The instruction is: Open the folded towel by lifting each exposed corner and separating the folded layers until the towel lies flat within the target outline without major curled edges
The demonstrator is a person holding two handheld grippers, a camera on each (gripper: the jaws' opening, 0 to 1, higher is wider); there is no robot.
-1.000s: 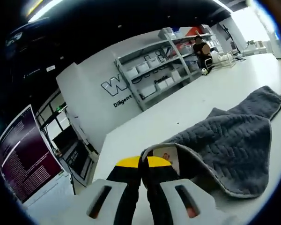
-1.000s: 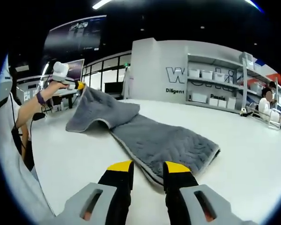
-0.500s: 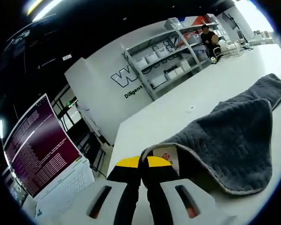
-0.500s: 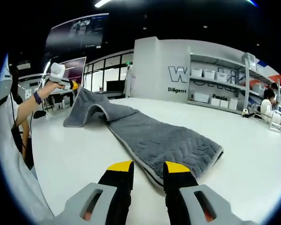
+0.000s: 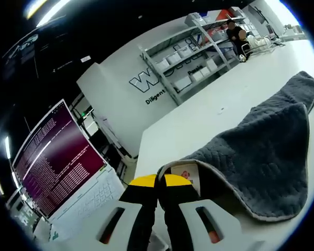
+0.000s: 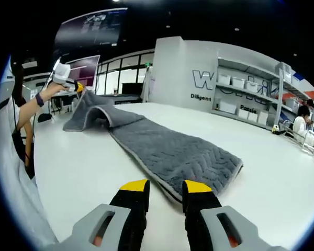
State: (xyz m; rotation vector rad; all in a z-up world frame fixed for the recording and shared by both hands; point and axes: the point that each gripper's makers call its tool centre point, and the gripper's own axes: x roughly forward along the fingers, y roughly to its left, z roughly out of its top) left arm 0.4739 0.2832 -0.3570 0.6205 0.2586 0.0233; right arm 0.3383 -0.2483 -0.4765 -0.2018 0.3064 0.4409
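A grey quilted towel (image 6: 167, 151) lies stretched along the white table (image 6: 83, 172), its near end close to my right gripper (image 6: 165, 189). That gripper is open and holds nothing, its yellow-tipped jaws just short of the towel's near edge. The towel's far end is lifted off the table by my left gripper (image 6: 77, 87), held in a person's hand. In the left gripper view, my left gripper (image 5: 161, 183) is shut on a corner of the towel (image 5: 261, 157), with the white care label (image 5: 186, 175) showing beside the jaws.
A laptop (image 5: 57, 172) with a purple screen stands at the table's far end near the left gripper. Grey shelves (image 5: 199, 52) with white bins line the back wall. A person (image 6: 303, 123) sits far right. A white sleeve (image 6: 10, 172) runs along the left.
My left gripper has drawn the towel corner further out towards the laptop, lengthening and lowering the raised fold. The right gripper stays open by the near end.
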